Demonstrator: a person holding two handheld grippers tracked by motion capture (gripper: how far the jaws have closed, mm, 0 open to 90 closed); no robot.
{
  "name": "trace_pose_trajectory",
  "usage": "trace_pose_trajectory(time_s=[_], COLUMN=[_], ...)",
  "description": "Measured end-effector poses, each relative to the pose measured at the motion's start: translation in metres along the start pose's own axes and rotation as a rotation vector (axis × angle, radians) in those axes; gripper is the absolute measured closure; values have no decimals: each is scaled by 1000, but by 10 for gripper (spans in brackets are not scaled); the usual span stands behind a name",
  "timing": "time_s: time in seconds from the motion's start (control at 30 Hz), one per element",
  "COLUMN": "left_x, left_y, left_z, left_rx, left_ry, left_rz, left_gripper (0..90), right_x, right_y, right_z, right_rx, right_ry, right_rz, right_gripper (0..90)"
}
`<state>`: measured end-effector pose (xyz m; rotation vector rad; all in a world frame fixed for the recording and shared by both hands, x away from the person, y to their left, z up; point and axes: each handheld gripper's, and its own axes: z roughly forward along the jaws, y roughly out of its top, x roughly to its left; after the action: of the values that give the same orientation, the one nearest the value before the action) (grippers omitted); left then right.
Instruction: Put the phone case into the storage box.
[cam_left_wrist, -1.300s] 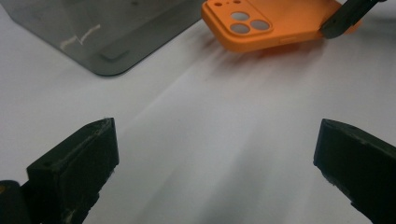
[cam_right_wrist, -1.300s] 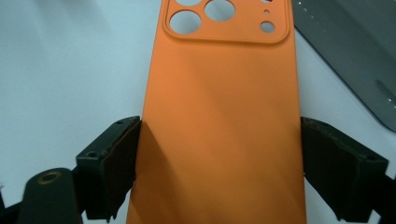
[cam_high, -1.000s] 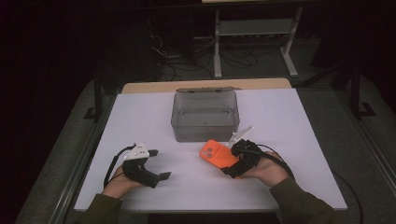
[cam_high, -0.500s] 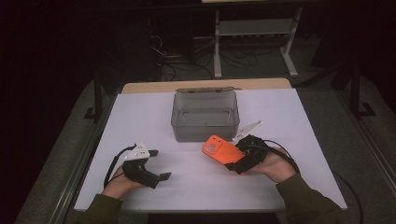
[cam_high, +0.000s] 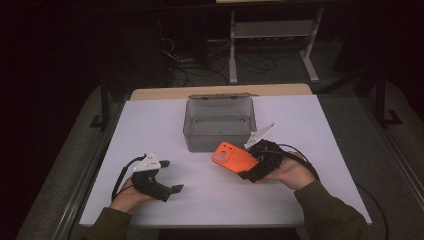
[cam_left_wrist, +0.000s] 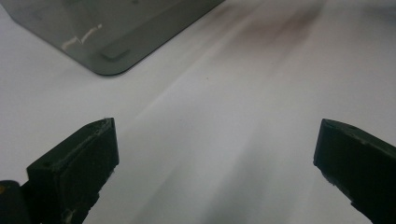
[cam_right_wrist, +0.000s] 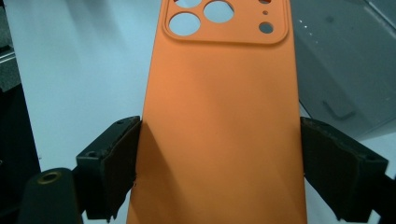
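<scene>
An orange phone case (cam_high: 231, 155) with camera cut-outs is held just above the white table (cam_high: 150, 120), in front of the clear grey box (cam_high: 200, 142). My right gripper (cam_high: 247, 167) is shut on it. In the right gripper view the two black jaws press on the long edges of the case (cam_right_wrist: 219, 107), at the gripper's (cam_right_wrist: 219, 158) mouth, and the cut-out end points away from me. My left gripper (cam_high: 170, 176) rests at the front left of the table, open. Between its jaws (cam_left_wrist: 215, 154) lies only bare table.
The grey box (cam_left_wrist: 107, 37) stands open at the middle back of the table, with nothing visible in it; its wall (cam_right_wrist: 345, 70) is close beyond the case. Dark floor, a shelf frame (cam_high: 270, 30) and cables lie behind the table.
The right gripper has carried the orange case slightly up and toward the box. The left gripper has stayed where it was.
</scene>
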<state>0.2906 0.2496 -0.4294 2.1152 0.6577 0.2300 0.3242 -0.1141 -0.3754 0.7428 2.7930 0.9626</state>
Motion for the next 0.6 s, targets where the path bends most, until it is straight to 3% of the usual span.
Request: trace_pose_trajectory(time_s=[0.6], left_x=[-3], left_y=[5], left_z=[5], left_rx=[-6], left_ry=[7], left_rz=[31], left_gripper=[0], right_x=[0], right_y=[0], right_z=[1], right_rx=[0], right_ry=[-4], right_rz=[6], right_gripper=[153])
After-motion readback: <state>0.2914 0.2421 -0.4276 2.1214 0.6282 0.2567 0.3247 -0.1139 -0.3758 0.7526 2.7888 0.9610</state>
